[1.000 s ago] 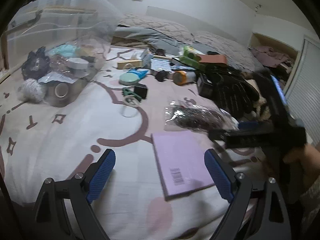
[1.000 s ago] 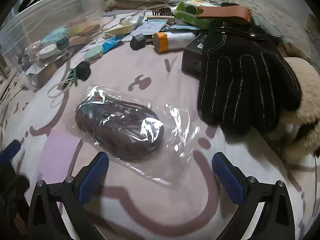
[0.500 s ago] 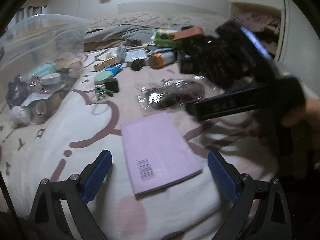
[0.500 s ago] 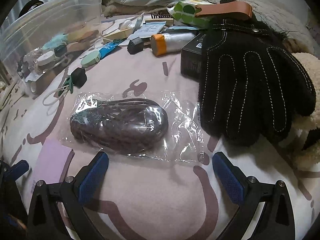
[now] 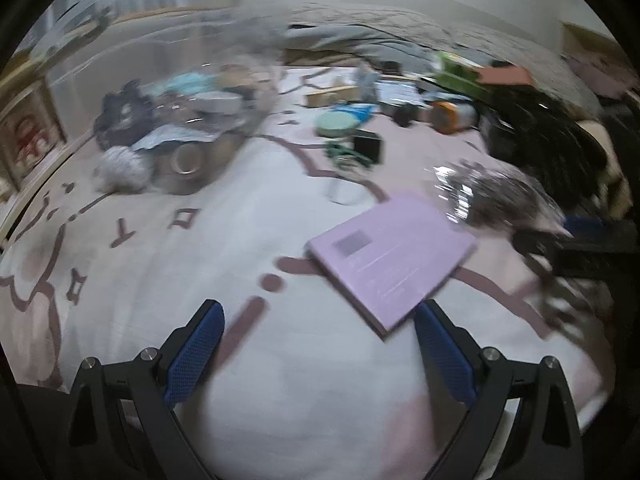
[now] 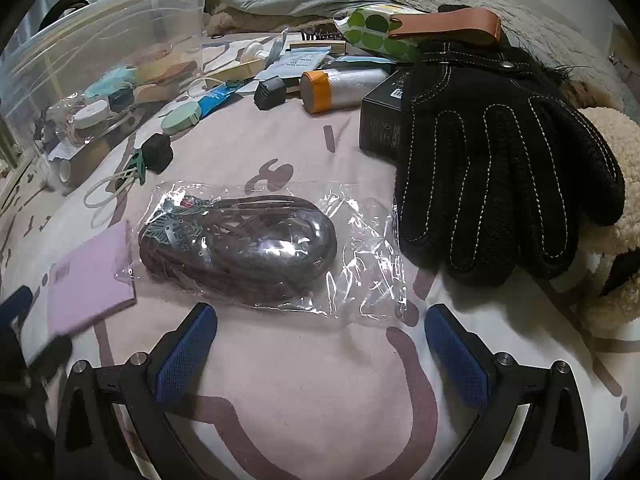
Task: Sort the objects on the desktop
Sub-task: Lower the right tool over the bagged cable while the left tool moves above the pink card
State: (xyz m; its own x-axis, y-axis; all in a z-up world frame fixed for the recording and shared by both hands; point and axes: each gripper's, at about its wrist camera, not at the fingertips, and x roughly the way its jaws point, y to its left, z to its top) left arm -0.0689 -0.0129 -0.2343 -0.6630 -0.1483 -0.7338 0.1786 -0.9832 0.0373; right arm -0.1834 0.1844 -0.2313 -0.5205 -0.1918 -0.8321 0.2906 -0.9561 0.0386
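A lilac notebook lies flat on the patterned bedspread, just ahead of my left gripper, which is open with nothing between its blue pads. The same notebook shows at the left of the right wrist view. A clear bag holding a dark brown cord bundle lies directly in front of my right gripper, also open and empty. The bag appears blurred in the left wrist view, beside the right gripper's black body. A black knitted glove rests to the right of the bag.
A clear plastic bin with several small items stands at the far left. Across the far side lie a mint round case, black cubes, an orange-capped roll, a black box, a green dotted pouch and a cream plush toy.
The left view has swung left and is motion-blurred; the notebook now sits right of centre, its near corner by the right pad. The right gripper's view has barely shifted.
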